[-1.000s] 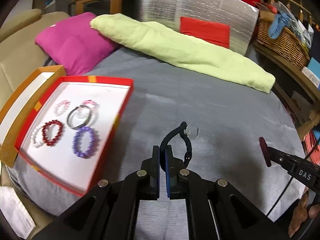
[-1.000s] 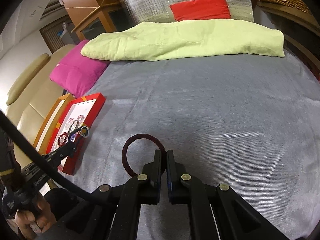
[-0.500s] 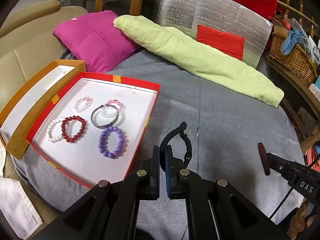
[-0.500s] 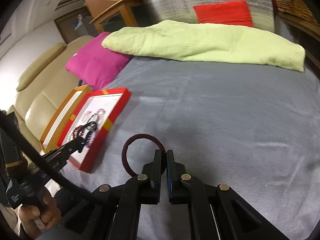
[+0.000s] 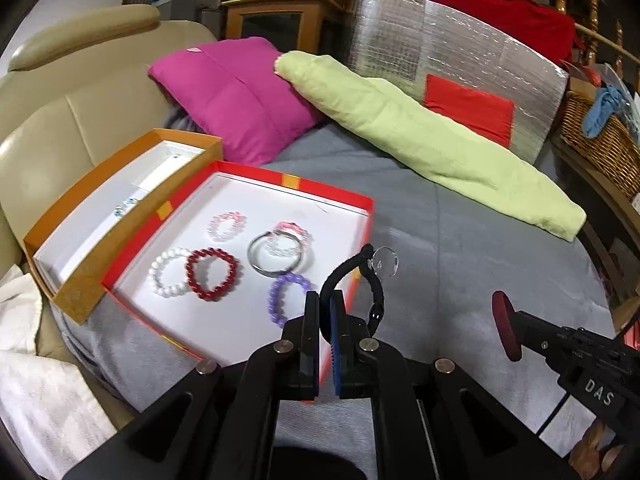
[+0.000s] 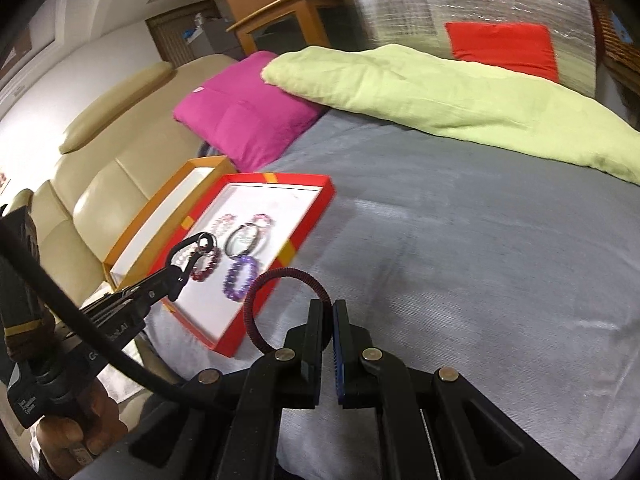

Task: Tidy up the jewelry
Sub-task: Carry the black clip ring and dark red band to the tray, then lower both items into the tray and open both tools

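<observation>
**Two bands carried toward the red box**

At the far left, the orange box [image 5: 120, 216] is sitting beside the red box [image 5: 362, 206], which is resting on the grey bed [image 5: 460, 264] and is holding several bracelets: a white bead bracelet [image 5: 166, 272], a dark red bead bracelet [image 5: 212, 274], a silver bangle [image 5: 276, 254] and a purple bead bracelet [image 5: 286, 298].

Just right of the box rim, the left gripper [image 5: 326, 312] is pinching a black cord bracelet [image 5: 372, 284] with a clear round charm; its fingers are pressed fully together on the cord. The cord is looking light and floppy, so it is likely swinging freely, and the charm may be fragile; taking it by the cord, as here, seems the safe choice.

Further right, the right gripper [image 6: 332, 320] is gripping a maroon hair band [image 6: 280, 304], its fingers closed tight on the band's edge. The band is holding its ring shape, so it appears springy and light, easy to hold anywhere along its rim, though it could bounce once dropped into the box.
</observation>
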Action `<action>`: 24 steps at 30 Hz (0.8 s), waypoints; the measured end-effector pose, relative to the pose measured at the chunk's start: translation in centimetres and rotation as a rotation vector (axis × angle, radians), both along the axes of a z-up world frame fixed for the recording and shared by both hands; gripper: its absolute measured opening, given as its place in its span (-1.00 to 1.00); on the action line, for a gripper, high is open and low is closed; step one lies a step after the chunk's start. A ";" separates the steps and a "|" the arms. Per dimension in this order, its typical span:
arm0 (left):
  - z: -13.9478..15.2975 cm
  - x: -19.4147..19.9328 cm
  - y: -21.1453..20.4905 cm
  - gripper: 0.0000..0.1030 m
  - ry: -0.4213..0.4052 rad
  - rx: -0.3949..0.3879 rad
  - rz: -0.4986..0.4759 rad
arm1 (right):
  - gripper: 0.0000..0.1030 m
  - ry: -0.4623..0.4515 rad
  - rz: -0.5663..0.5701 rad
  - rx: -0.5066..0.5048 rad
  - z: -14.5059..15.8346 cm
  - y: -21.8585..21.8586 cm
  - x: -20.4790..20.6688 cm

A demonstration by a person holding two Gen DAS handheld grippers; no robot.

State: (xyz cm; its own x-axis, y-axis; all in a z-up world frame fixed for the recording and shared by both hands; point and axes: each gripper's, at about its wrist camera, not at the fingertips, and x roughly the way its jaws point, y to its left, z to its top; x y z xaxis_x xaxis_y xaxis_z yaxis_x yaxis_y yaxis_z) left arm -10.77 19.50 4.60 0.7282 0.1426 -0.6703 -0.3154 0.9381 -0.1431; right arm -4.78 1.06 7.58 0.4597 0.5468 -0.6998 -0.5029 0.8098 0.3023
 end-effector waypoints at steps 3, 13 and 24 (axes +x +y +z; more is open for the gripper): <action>-0.1 0.1 0.9 -0.90 0.010 0.002 0.031 | -0.90 -0.007 0.019 0.005 0.2 0.9 0.0; -1.0 -0.1 2.5 -0.90 0.026 -0.004 0.077 | -0.90 -0.011 0.075 0.010 0.0 4.2 -0.8; -1.1 0.2 3.6 -0.90 0.021 -0.014 0.092 | -0.90 -0.029 0.067 0.000 0.7 4.8 -0.7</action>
